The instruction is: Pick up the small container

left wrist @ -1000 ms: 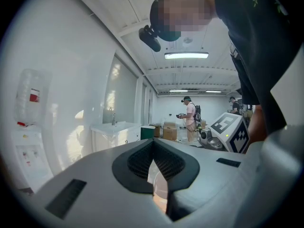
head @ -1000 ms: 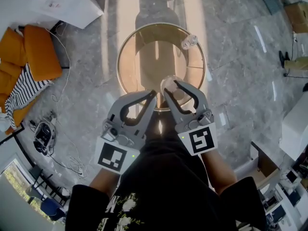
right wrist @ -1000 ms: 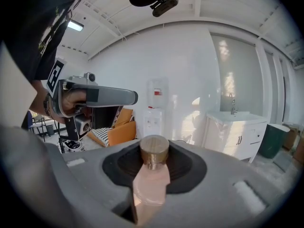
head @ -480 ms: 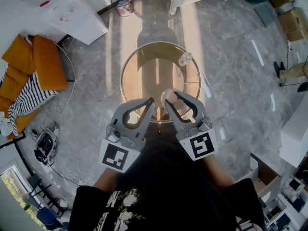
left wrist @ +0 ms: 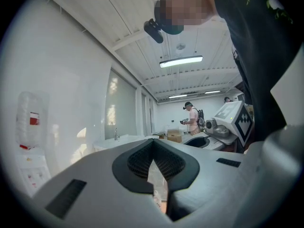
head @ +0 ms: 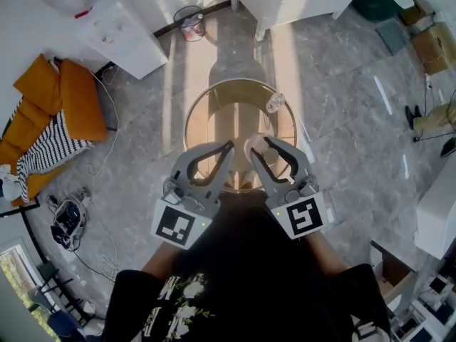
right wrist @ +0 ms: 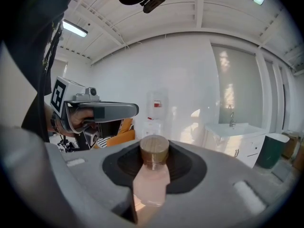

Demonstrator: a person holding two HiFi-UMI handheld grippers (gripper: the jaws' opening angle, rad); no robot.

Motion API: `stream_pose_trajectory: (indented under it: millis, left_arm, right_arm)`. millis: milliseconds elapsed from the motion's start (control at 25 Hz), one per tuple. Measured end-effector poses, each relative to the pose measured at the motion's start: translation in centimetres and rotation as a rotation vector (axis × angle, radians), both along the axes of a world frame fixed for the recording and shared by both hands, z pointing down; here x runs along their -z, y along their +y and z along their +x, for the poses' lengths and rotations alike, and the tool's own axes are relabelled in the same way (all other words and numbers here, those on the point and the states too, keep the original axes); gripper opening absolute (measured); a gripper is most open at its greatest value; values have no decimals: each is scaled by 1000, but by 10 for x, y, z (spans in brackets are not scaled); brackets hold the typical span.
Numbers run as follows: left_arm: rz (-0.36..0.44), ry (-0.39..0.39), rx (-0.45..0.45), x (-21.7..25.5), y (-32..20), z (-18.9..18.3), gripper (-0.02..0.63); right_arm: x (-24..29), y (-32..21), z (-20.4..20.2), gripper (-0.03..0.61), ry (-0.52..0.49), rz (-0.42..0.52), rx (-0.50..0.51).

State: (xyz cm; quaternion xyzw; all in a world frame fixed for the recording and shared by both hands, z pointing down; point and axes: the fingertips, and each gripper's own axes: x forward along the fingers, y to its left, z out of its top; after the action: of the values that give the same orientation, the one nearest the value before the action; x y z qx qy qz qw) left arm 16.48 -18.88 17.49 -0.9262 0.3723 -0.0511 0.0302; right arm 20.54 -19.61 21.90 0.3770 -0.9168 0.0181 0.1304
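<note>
Right gripper view: right hand-held gripper (right wrist: 154, 161) stands part-open, jaws clamped on the small container (right wrist: 151, 186), a clear bottle with pale pink contents and a brown cap (right wrist: 154, 148). The bottle sits upright between the pads. Left hand-held gripper (left wrist: 153, 144) is closed at the tips, nothing between them.

Head view: both grippers sit side by side over the near rim of a round, gold-edged desk (head: 191, 120). The container looks clear of the top, though this angle is poor. A second small bottle (head: 275, 103) stands near the desk's far right edge. Grey stone floor (head: 342, 120). Orange cushions (head: 64, 95) and a striped cloth (head: 50, 148) at left. Waste bin (head: 191, 21) beyond the desk.
</note>
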Motion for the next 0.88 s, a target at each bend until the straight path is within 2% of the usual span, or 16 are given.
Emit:
stream_pose_trajectory:
  millis: [120,520,880]
  left_arm:
    - [21,12,8,10,-2,1,8]
    - [33,-14,41,21,1,-6,8]
    - [65,-27,42,36,2,-6,8]
  right_arm:
    - [17,-3,-1,117,-15,36,7]
    - [61,1,7,117,-28,64,54]
    - [76,1,8,117,-30,72,59]
